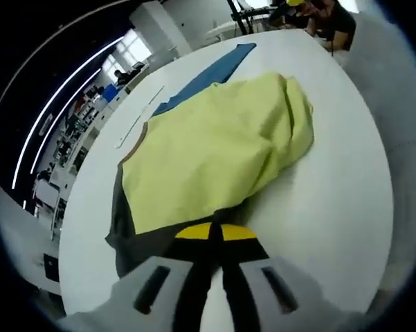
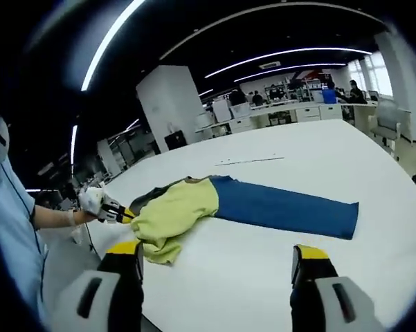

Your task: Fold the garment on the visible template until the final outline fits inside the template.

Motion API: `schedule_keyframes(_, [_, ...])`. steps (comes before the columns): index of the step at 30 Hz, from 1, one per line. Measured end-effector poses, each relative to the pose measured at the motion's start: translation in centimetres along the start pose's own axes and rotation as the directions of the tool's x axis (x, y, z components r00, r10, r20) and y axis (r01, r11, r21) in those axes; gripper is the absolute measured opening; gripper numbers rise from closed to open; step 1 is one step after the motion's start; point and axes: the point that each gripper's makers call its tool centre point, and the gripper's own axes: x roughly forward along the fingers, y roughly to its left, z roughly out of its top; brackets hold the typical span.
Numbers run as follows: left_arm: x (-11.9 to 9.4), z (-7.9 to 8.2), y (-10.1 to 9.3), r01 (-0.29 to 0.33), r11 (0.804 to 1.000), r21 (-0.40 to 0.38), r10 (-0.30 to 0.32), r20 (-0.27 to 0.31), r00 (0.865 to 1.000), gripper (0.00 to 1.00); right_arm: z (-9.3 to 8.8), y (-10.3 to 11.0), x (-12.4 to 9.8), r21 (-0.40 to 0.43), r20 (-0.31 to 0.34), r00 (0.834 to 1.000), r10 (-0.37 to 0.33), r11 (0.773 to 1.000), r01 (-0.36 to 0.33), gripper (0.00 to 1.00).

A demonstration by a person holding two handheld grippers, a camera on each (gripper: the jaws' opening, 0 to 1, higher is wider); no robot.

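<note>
Left gripper view, edges: the garment (image 1: 218,149) fills the middle of the frame; its yellow-green part is bunched toward the upper right, a dark hem lies at the lower left, and a blue part runs off to the top centre.
Open room: bare white desk (image 1: 332,200) lies right of the garment and in a strip along its left side.
Left claw (image 1: 215,234): jaws pressed together at the bottom centre, yellow tips pinching the dark edge of the garment.
Right gripper view, edges: the garment (image 2: 249,204) lies across the middle, yellow-green part at the left, blue part stretching right to a square end.
Open room: wide bare desk (image 2: 318,152) beyond the garment, to its right, and in front of it.
Right claw (image 2: 218,261): jaws wide apart at the bottom of the frame, holding nothing, clear of the cloth.
Other claw: the left claw (image 2: 118,213) shows at mid left, held by a gloved hand (image 2: 91,200), gripping the garment's left end.
Template: a thin line on the desk (image 2: 249,161) beyond the garment; I cannot tell its full outline.
Room: open office with desks, a white pillar, ceiling light strips, and people seated at the far side.
</note>
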Motion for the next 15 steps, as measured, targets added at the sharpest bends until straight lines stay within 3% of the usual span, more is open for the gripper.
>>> schedule_keyframes(6, [-1.1, 1.5, 1.8, -0.012, 1.000, -0.010, 0.012, 0.013, 1.000, 0.00, -0.3, 0.3, 0.1, 0.016, 0.004, 1.000, 0.007, 1.000, -0.007, 0.88])
schedule_keyframes(15, [-2.0, 4.4, 6.2, 0.004, 1.000, 0.013, -0.004, 0.028, 1.000, 0.00, -0.9, 0.4, 0.1, 0.028, -0.002, 1.000, 0.013, 1.000, -0.013, 0.88])
